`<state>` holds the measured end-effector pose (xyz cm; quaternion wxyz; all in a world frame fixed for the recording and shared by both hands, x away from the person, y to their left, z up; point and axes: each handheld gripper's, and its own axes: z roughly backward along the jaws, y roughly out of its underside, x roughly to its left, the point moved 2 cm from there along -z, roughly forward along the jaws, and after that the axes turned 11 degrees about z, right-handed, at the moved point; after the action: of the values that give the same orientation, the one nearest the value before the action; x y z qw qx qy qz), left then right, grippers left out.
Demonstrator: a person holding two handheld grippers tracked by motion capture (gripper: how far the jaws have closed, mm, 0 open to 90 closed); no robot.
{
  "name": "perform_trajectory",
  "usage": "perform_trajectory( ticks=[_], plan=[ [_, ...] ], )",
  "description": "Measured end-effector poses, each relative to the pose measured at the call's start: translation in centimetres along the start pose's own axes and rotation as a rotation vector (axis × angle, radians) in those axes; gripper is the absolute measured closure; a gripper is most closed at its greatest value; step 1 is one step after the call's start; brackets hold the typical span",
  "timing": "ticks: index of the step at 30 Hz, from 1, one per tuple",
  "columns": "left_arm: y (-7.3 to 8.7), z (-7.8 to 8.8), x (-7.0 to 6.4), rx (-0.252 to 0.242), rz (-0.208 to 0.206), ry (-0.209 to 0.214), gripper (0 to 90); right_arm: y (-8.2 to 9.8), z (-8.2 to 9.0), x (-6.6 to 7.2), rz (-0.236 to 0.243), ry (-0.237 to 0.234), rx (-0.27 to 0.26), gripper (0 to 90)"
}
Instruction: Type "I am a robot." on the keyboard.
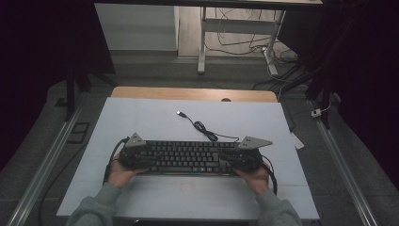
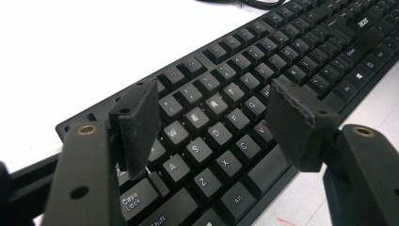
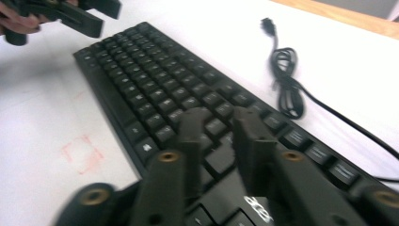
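I have the black Acer keyboard (image 1: 188, 157) lying flat on the white tabletop (image 1: 155, 120), parallel to the near edge and closer to it than to the far edge, roughly centred between the left and right edges. Its cable (image 1: 207, 131) runs off the back right part toward the middle of the tabletop, loops once, and ends in a USB plug (image 1: 180, 113) lying loose on the white surface.

My left gripper (image 2: 214, 125) sits over the keyboard's left end. In the left gripper view its jaws stand wide apart above the letter keys, one pad over the Tab and Caps Lock side, the other near the C and V keys, with nothing pinched between them; I cannot tell whether the pads touch the keycaps.

My right gripper (image 3: 221, 136) is over the keyboard's right end, above the block of keys near the Acer logo. Its jaws are only a narrow gap apart and hold nothing; that view is blurred.

Farther left in the right gripper view, the left gripper appears at the keyboard's other end.
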<state>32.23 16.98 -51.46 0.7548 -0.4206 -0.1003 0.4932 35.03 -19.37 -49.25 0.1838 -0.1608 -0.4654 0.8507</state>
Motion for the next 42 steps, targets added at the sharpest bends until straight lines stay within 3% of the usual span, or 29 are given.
perform_trajectory(
  ticks=[5, 11, 17, 24, 35, 42],
  plan=[
    [0.0, 0.1, -0.1, 0.0, -0.005, -0.002, 35.5, -1.0, -1.1, 0.7, 0.011, -0.062, 0.021, 89.7],
    [0.2, 0.1, -0.1, 0.001, -0.004, -0.006, 35.5, -2.1, -3.4, 1.9, 0.032, -0.115, 0.042, 89.9],
    [0.1, -0.1, -0.4, 0.003, -0.014, -0.006, 35.4, -3.3, -6.3, 2.5, 0.048, -0.135, 0.067, 89.8],
    [0.1, -0.1, -0.4, 0.002, -0.02, -0.006, 35.5, -3.8, -8.8, 2.8, 0.061, -0.133, 0.111, 89.8],
    [0.1, 0.0, -0.5, 0.0, -0.025, -0.011, 35.4, -3.0, -10.2, 2.3, 0.07, -0.1, 0.177, 89.7],
    [0.2, -0.2, -0.6, 0.008, -0.033, -0.015, 35.0, -2.9, -10.7, 2.1, 0.076, -0.084, 0.178, 89.6]
  ],
)
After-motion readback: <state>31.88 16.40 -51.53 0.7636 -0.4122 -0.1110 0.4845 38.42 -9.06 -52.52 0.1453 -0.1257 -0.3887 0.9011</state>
